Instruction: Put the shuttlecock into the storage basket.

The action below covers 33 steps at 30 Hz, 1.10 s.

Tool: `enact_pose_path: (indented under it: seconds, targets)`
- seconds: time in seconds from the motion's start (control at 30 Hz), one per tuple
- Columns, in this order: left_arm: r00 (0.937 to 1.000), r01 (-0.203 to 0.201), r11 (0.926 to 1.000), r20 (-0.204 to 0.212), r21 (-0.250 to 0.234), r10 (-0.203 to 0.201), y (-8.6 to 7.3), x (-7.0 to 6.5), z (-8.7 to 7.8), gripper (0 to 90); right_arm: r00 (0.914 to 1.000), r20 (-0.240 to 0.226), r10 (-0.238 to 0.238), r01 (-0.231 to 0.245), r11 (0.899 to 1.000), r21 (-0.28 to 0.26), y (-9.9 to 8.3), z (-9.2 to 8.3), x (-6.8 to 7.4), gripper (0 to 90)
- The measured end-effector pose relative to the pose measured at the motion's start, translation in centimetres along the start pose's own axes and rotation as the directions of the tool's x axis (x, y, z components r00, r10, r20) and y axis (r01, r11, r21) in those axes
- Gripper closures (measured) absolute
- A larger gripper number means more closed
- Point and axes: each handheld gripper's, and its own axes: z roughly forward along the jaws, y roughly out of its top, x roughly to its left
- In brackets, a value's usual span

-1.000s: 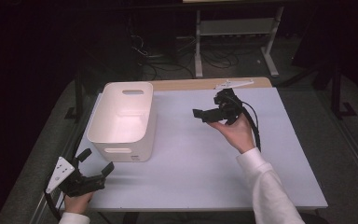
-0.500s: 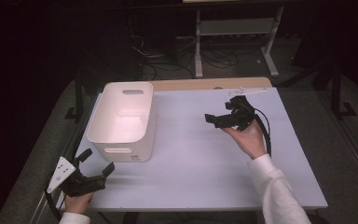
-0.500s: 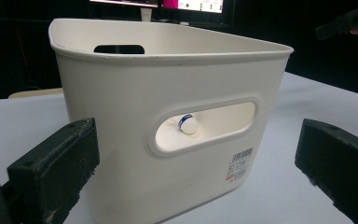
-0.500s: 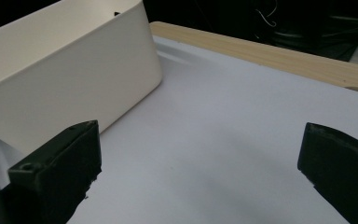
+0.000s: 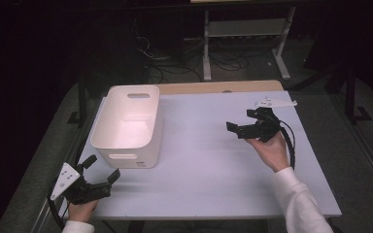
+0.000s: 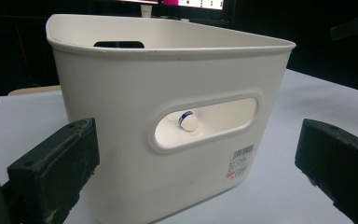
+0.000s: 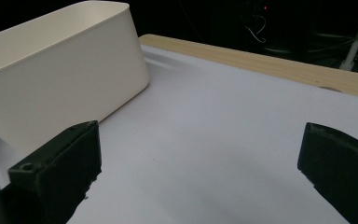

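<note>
At the left centre of the high view a white plastic bin (image 5: 128, 124) stands on the pale desk (image 5: 199, 165), its long side running up the frame, a handle slot cut in each end wall. In the left gripper view the near end wall sits at the middle of the frame, and through its slot shows a small white rounded object with a blue band (image 6: 187, 122) lying inside the bin. At the lower right of that wall is a small sticker (image 6: 240, 161) with a barcode and a red mark; its print is too small to read.

The left hand-held gripper (image 5: 97, 176) lies at the lower left of the high view, near the desk's front edge just short of the bin, jaws spread wide and holding nothing. The right hand-held gripper (image 5: 236, 130) is at the right centre of that view, held above the desk well apart from the bin, pointing toward it, jaws likewise wide and empty. A wooden strip (image 7: 279, 65) edges the desk's far side.
</note>
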Motion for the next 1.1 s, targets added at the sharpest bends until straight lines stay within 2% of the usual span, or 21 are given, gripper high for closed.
enact_pose_path:
  seconds: [0.37, 0.7, 0.77, 0.93, 1.1]
  targets:
    - [1.0, -0.005, 1.0, -0.003, 0.004, 0.005, 0.0, 0.0, 0.0, 0.0, 0.9992, -0.006, -0.041, 0.04, 0.999, -0.014, -2.1, -0.8, -0.7, 0.0]
    - [1.0, -0.006, 1.0, -0.005, 0.006, 0.006, 0.0, -0.1, 0.0, 0.0, 0.9994, 0.019, -0.028, 0.029, 0.999, -0.016, -4.1, -2.0, -1.9, 0.0]
    - [1.0, -0.005, 1.0, -0.003, 0.008, 0.005, 0.0, -0.1, 0.0, 0.0, 0.9993, 0.029, -0.026, 0.026, 0.999, -0.024, -4.5, -2.1, -2.0, 0.0]
    - [1.0, -0.002, 1.0, 0.005, 0.008, 0.002, -0.1, 0.0, 0.0, 0.0, 0.9967, 0.06, -0.055, 0.06, 0.995, -0.084, -5.3, -2.6, -2.1, 0.0]
    - [1.0, 0.002, 1.0, 0.005, 0.008, -0.002, -0.1, 0.0, 0.0, 0.0, 0.9963, 0.06, -0.061, 0.067, 0.992, -0.105, -5.7, -3.1, -2.2, 0.0]
